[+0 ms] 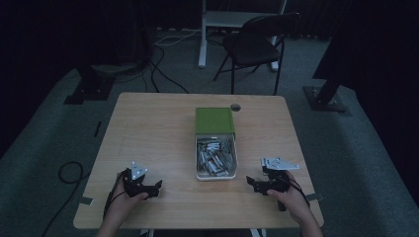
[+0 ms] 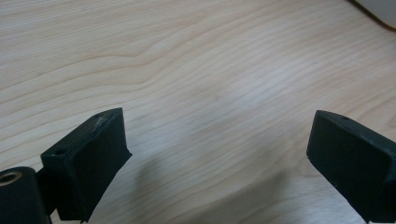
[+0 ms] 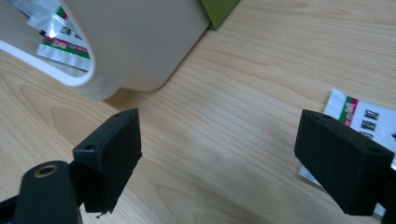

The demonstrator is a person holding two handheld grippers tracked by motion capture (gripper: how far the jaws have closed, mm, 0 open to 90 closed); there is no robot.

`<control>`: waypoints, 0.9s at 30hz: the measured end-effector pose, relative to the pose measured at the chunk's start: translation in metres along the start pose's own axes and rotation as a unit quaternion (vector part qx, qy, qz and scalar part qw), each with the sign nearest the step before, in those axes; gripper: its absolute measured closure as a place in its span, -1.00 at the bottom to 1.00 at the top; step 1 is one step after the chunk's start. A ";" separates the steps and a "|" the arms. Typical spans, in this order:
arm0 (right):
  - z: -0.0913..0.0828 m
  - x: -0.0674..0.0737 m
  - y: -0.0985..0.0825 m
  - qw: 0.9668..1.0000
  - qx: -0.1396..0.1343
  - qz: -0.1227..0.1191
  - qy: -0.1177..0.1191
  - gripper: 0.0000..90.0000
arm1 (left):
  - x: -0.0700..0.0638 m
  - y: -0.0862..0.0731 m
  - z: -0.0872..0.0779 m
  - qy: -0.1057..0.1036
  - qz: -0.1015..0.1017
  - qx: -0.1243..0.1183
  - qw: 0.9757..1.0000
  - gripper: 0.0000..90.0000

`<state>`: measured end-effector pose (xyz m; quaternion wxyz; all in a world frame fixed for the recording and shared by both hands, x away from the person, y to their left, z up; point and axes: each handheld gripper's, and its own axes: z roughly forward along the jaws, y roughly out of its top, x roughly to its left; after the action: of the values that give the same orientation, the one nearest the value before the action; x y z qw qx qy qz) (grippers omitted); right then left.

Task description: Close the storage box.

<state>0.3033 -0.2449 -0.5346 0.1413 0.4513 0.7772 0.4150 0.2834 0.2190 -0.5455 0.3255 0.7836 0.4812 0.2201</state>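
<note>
- Right hand-held gripper (image 1: 258,183) hangs low over the tabletop (image 1: 158,128), jaws spread and empty, just beside the tray (image 1: 216,176); a packet (image 3: 369,119) lies by its jaw.
- Left hand-held gripper (image 1: 154,187), also spread, has bare wood around it.
- Packet partly hidden by the jaw.

The pale wooden desk (image 2: 196,70) looks smooth and matt, its grain plain. The cream plastic tub (image 3: 140,42) has a soft sheen. Glossy printed foil sachets (image 3: 369,116) catch light. The black tongs (image 3: 219,163) look matt.
</note>
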 end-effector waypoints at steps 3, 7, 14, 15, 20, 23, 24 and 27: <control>0.000 0.004 0.004 1.000 -0.012 -0.002 0.015 -0.68 | -0.008 0.006 0.002 -0.015 0.012 -0.010 1.000 -0.87; 0.000 0.008 0.011 0.999 -0.024 -0.002 0.023 -0.69 | -0.016 0.011 0.003 -0.028 0.023 -0.018 0.999 -0.87; 0.000 0.014 0.020 0.999 -0.039 -0.006 0.035 -0.69 | -0.030 0.022 0.003 -0.054 0.040 -0.038 0.997 -0.87; 0.000 0.014 0.020 0.999 -0.040 -0.006 0.036 -0.69 | -0.031 0.024 0.004 -0.058 0.040 -0.041 0.997 -0.87; 0.000 0.017 0.025 0.997 -0.052 -0.010 0.046 -0.67 | -0.039 0.030 0.008 -0.067 0.057 -0.043 0.995 -0.87; 0.000 0.017 0.027 0.997 -0.057 -0.008 0.053 -0.67 | -0.042 0.033 0.009 -0.065 0.067 -0.045 0.995 -0.87; 0.001 0.016 0.029 0.996 -0.065 -0.005 0.055 -0.66 | -0.044 0.036 0.010 -0.067 0.072 -0.046 0.994 -0.87; 0.001 0.015 0.032 0.996 -0.073 -0.005 0.057 -0.57 | -0.049 0.042 0.010 -0.078 0.072 -0.055 0.993 -0.87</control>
<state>0.3145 -0.2243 -0.5084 0.1308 0.4115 0.7540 0.4950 0.2940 0.1582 -0.5241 0.3875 0.8121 0.3839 0.2072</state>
